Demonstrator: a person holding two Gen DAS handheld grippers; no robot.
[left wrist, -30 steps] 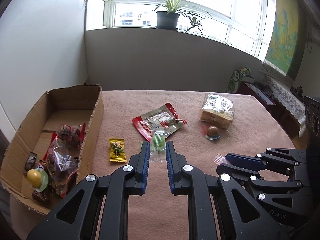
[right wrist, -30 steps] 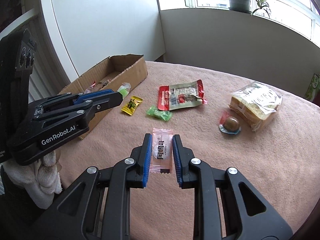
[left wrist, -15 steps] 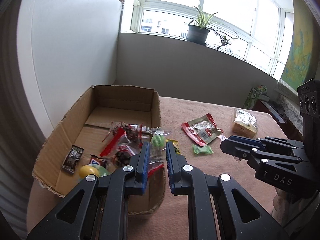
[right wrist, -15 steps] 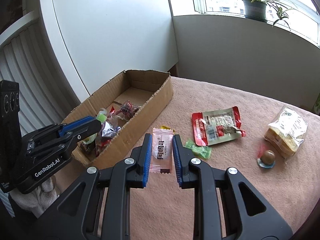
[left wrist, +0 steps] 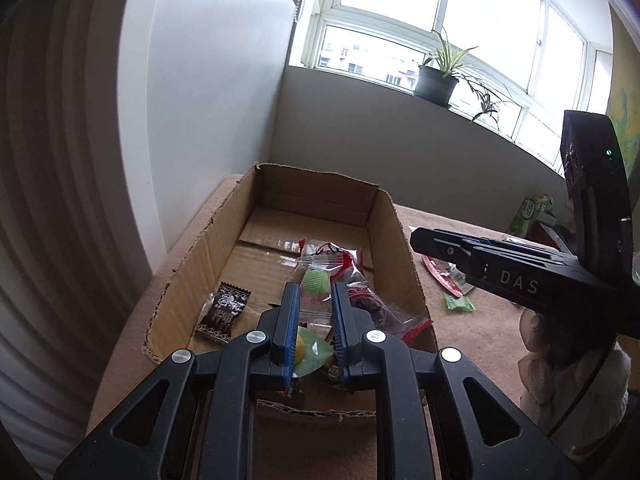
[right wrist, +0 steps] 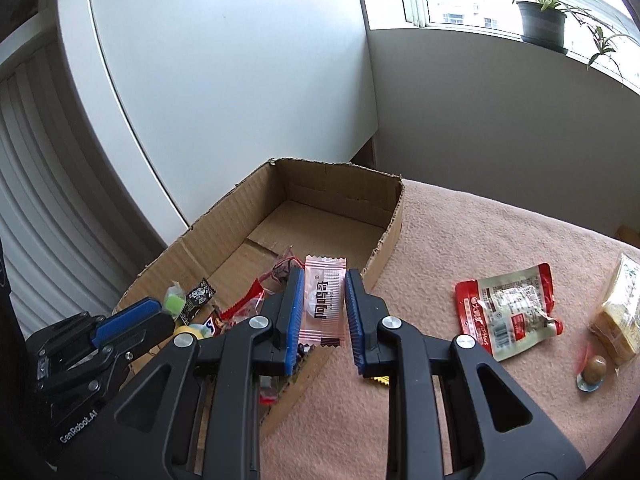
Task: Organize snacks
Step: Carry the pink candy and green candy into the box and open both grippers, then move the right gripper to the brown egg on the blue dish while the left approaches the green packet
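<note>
1. Daylight from a wide window (left wrist: 460, 12) falls on a table covered with a pinkish-tan cloth (right wrist: 500, 248); a potted plant (right wrist: 542, 20) stands on the sill.
2. Next in size is an open cardboard box (right wrist: 390, 216), which sits on the cloth by the white wall panel. Its far half shows bare floor; several wrapped snacks lie in its near half.
3. Over the near half of the box hovers the left gripper (left wrist: 314, 312), its blue-padded jaws clamped on a clear wrapper holding a green candy (left wrist: 315, 283).
4. Over the box's right wall hangs the right gripper (right wrist: 323, 300), jaws pressed against the sides of a pink sachet with dark printed characters (right wrist: 323, 300), which stands upright between them.
5. A red and clear snack pouch (right wrist: 508, 308) lies flat on the cloth to the right of the box, well apart from it.
6. A clear bag of pale biscuits (right wrist: 618, 320) lies at the right edge of the right wrist view.
7. Inside the box, a dark brown patterned candy wrapper (left wrist: 224, 312) lies near the left wall.
8. A small green wrapped sweet (left wrist: 459, 303) rests on the cloth just right of the box.
9. A round brown sweet in clear wrap (right wrist: 594, 368) lies near the biscuit bag.
</note>
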